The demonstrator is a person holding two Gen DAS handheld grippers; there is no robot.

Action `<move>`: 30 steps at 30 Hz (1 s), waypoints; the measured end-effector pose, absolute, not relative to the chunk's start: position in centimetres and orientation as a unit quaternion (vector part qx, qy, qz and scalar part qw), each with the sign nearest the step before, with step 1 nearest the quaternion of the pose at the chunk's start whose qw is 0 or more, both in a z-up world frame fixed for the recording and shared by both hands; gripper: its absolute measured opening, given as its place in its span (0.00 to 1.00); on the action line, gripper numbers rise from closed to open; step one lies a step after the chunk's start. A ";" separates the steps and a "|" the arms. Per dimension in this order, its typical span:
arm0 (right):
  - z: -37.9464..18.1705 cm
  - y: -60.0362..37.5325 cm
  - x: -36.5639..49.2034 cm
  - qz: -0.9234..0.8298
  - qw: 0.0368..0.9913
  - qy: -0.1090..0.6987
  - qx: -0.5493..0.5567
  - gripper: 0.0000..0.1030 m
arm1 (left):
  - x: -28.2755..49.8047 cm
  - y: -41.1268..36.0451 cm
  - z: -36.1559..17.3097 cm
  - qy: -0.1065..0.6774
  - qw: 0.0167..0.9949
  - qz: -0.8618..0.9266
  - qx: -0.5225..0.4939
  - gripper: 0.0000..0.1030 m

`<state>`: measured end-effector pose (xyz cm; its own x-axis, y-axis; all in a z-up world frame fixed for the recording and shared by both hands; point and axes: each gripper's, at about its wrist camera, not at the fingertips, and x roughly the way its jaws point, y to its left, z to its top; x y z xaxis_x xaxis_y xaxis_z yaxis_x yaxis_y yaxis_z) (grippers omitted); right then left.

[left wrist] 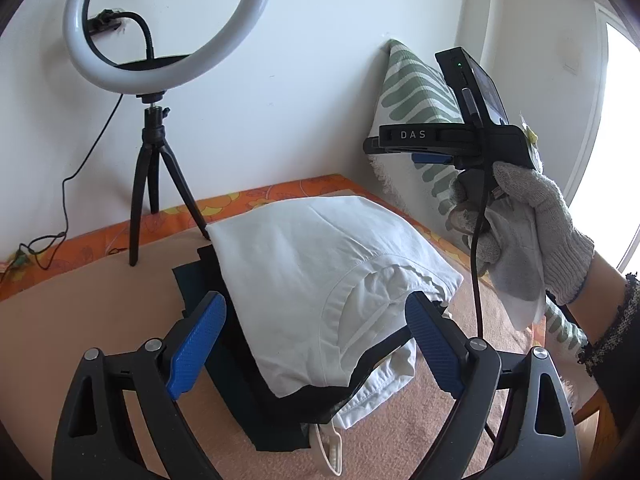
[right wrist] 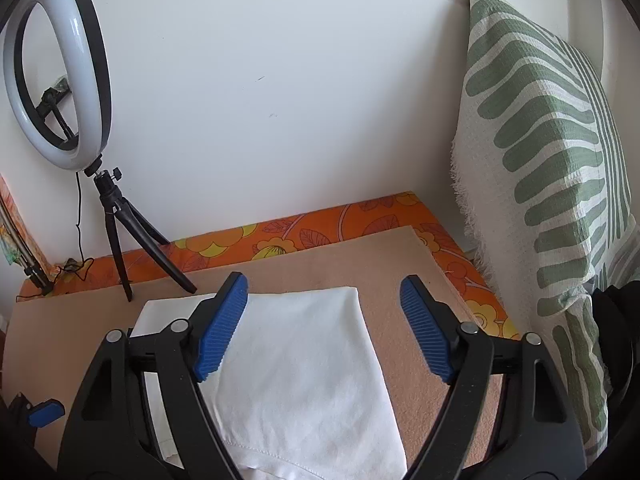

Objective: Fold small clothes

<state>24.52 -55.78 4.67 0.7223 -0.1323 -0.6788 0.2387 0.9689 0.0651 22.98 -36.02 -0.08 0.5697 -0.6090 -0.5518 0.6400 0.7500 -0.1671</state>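
A folded white garment point(left wrist: 320, 272) lies on top of a stack of dark garments point(left wrist: 248, 392) with another white piece point(left wrist: 376, 396) under its near edge, on a tan mat point(left wrist: 80, 320). My left gripper point(left wrist: 316, 344) is open and empty, its blue pads on either side of the stack's near end. The right gripper point(left wrist: 424, 148) shows in the left wrist view, held up in a gloved hand point(left wrist: 532, 232) to the right of the stack. In the right wrist view the right gripper point(right wrist: 324, 328) is open and empty above the white garment point(right wrist: 296, 376).
A ring light on a black tripod point(left wrist: 152, 168) stands at the back left, its cable trailing on the orange floral cloth point(left wrist: 280, 196). A green-striped pillow point(right wrist: 552, 184) leans against the wall at the right. A window point(left wrist: 624, 140) is at the far right.
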 end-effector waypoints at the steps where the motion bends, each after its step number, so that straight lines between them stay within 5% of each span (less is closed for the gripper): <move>1: 4.8 -55.5 24.2 -0.103 0.926 0.356 0.074 0.86 | 22.9 -36.0 -0.2 0.302 0.885 -0.353 0.026 0.89; 30: 12.6 -43.8 11.8 -0.121 0.936 0.319 0.090 0.96 | 12.7 -23.7 6.8 0.266 0.913 -0.308 0.025 0.89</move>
